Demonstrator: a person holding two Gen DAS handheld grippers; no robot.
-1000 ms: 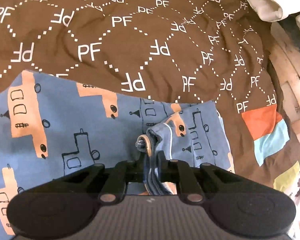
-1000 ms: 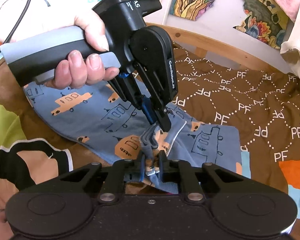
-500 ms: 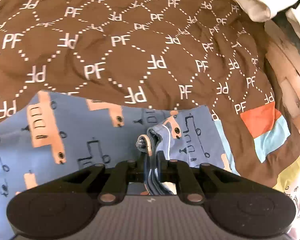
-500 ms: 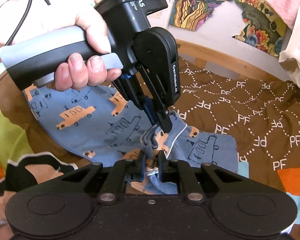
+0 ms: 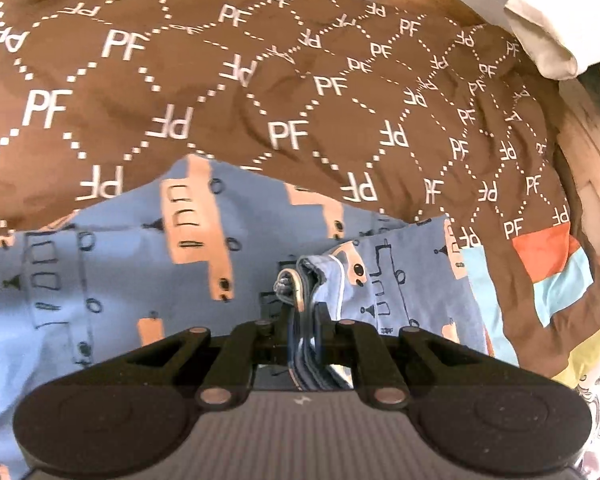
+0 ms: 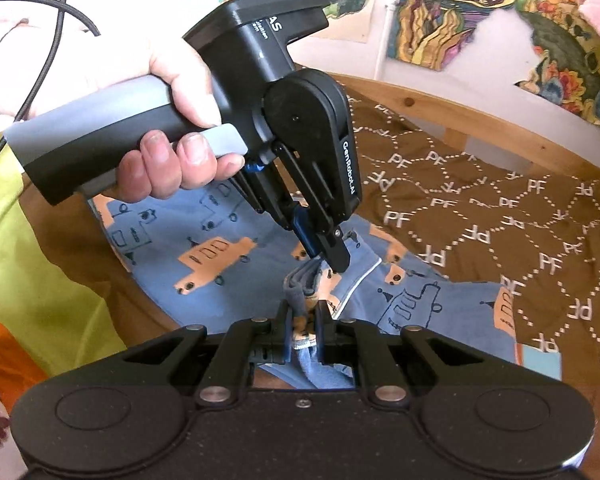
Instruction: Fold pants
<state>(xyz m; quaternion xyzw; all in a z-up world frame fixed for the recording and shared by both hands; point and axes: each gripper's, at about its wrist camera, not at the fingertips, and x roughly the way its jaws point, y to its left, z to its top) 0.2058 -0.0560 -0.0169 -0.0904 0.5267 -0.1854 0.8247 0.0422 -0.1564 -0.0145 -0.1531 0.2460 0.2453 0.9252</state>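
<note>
The pants [image 5: 140, 264] are pinched at 1 bunched edge by both nearly closed hand-held grippers, left [image 5: 303, 314] and right [image 6: 303, 314], so the layers are carried together over the bed [image 5: 260, 80].

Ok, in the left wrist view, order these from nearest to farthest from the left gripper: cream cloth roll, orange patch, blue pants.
1. Blue pants: bunched edge pinched in the left gripper.
2. Orange patch: on the brown quilt, to the right.
3. Cream cloth roll: far top right corner.
</note>
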